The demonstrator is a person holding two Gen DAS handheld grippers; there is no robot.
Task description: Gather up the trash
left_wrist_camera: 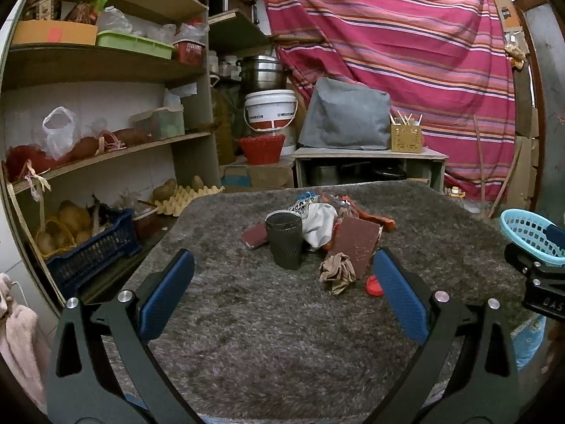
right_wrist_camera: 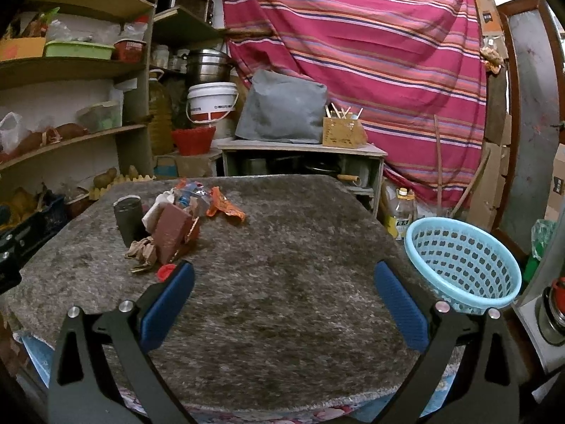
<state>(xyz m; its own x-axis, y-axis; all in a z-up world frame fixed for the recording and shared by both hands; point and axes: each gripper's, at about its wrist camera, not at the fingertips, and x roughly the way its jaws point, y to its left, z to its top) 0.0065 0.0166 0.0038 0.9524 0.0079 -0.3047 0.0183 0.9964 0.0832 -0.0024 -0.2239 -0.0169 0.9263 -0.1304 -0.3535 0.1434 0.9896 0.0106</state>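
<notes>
Left gripper: jaws spread wide, empty, trash pile straight ahead
Right gripper: jaws apart, empty, pile up and left, blue basket just right
Nearest trash: red cap, crumpled paper
Nearer arm: left

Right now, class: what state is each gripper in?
Left gripper: open, holding nothing.
Right gripper: open, holding nothing.
</notes>
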